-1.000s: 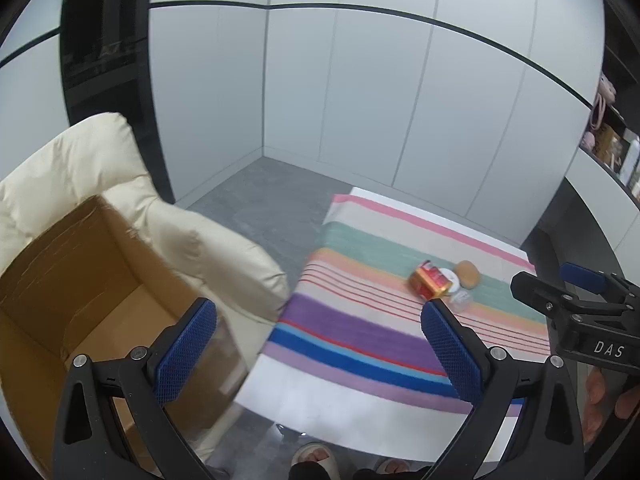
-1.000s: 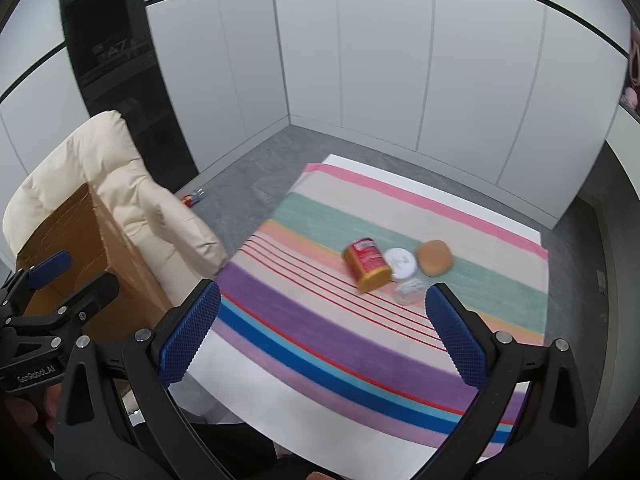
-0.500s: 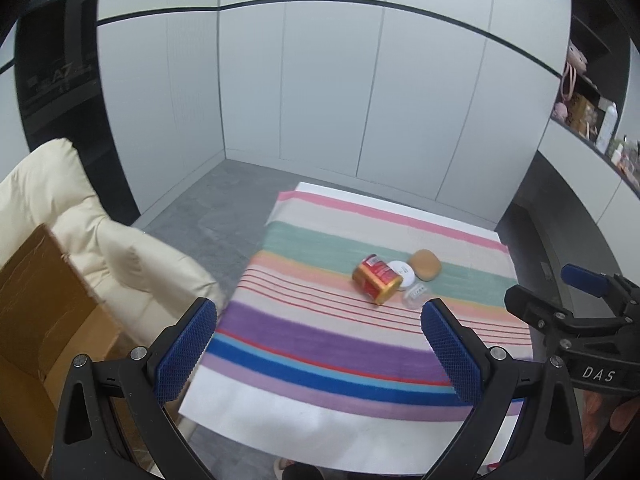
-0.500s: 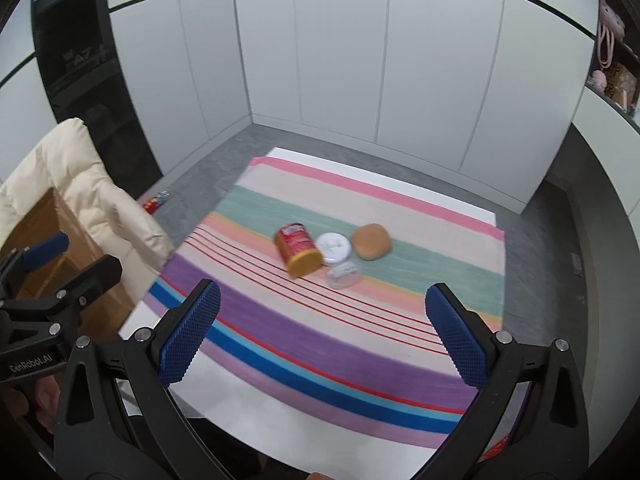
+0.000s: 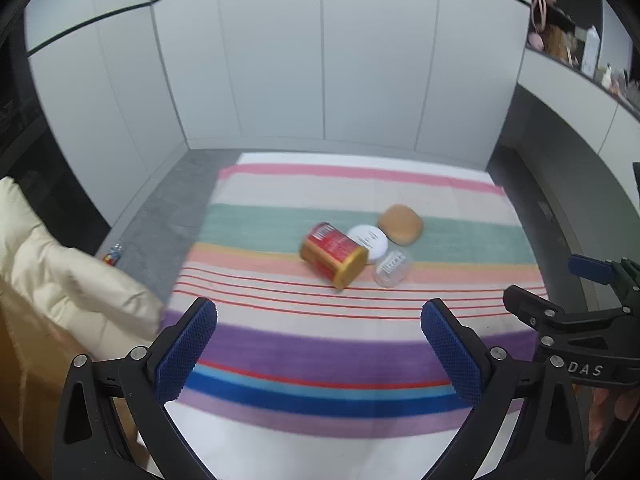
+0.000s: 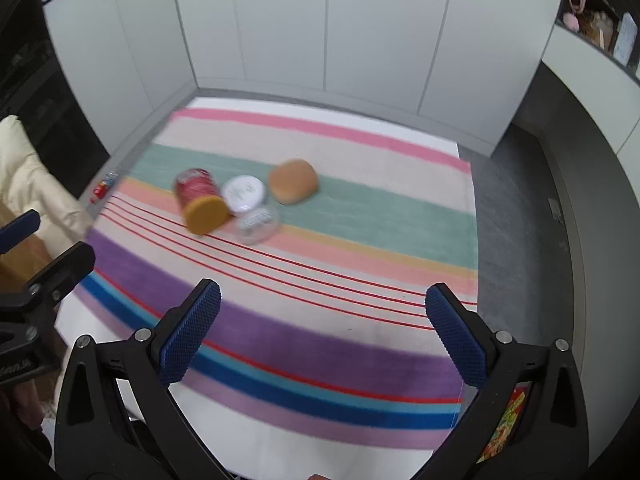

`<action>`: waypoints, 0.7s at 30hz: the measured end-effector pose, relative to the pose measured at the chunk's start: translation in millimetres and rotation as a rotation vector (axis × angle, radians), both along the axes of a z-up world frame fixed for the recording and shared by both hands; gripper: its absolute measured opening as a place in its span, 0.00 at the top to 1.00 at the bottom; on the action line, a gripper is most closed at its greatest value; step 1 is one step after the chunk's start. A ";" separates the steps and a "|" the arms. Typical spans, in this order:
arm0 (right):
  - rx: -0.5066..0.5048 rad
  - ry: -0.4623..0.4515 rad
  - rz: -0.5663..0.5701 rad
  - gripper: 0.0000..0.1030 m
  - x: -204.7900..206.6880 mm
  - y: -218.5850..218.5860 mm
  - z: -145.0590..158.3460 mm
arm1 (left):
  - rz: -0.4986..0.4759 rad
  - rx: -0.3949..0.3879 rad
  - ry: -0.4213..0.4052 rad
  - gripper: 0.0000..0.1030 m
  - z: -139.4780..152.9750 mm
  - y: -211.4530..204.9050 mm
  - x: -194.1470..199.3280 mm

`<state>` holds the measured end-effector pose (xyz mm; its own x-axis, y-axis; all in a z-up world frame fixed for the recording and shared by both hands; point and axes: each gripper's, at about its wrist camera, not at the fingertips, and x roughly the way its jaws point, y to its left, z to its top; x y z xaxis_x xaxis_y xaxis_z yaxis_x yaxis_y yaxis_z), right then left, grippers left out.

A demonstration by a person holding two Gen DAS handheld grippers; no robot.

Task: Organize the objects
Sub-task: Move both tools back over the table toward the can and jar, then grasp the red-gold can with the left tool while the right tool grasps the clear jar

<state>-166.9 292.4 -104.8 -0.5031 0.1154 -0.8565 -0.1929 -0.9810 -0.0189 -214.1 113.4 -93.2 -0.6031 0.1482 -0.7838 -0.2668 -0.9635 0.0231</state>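
Observation:
A red can with a yellow lid [image 5: 334, 254] [image 6: 201, 200] lies on its side on the striped cloth [image 5: 360, 344] [image 6: 320, 280]. Touching it are a white round lid [image 5: 368, 239] [image 6: 244, 194], a clear plastic jar [image 5: 393, 267] [image 6: 257, 224] and a brown bun [image 5: 401, 225] [image 6: 293, 181]. My left gripper [image 5: 318, 356] is open above the cloth's near stripes, well short of the pile. My right gripper [image 6: 322, 338] is open too, nearer the cloth's right half, and holds nothing. It also shows at the right edge [image 5: 576, 316] of the left wrist view.
A cream cushioned chair [image 5: 60, 280] [image 6: 24, 176] and a cardboard box [image 5: 24, 380] stand to the left of the table. A small red item [image 5: 112, 254] [image 6: 103, 186] lies on the grey floor. Shelves with items [image 5: 576, 44] run along the right wall. A colourful packet [image 6: 500, 428] sits below the table's right edge.
Both grippers have swung rightward from the chair and box toward the table. The pile of objects now sits closer to the centre of each view. Both stay open.

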 end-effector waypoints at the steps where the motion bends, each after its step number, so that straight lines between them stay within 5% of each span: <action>1: -0.010 -0.006 -0.006 0.00 -3.0 4.7 -6.6 | -0.011 -0.004 -0.014 0.01 -8.4 6.3 -5.6; 7: -0.069 -0.048 -0.008 0.00 -23.6 21.1 -52.1 | -0.032 -0.037 -0.077 0.02 -52.8 24.3 -33.9; 15: -0.079 -0.080 0.045 0.00 -54.5 11.7 -97.0 | -0.126 -0.132 -0.038 0.02 -103.1 32.0 -85.2; 21: -0.078 -0.090 0.082 0.00 -72.2 0.9 -117.2 | -0.238 -0.087 -0.077 0.03 -130.9 31.8 -121.4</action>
<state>-239.1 293.3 -222.0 -0.4284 0.0081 -0.9035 -0.1132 -0.9926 0.0448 -335.5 145.2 -224.1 -0.4972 0.2083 -0.8423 -0.4896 -0.8688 0.0742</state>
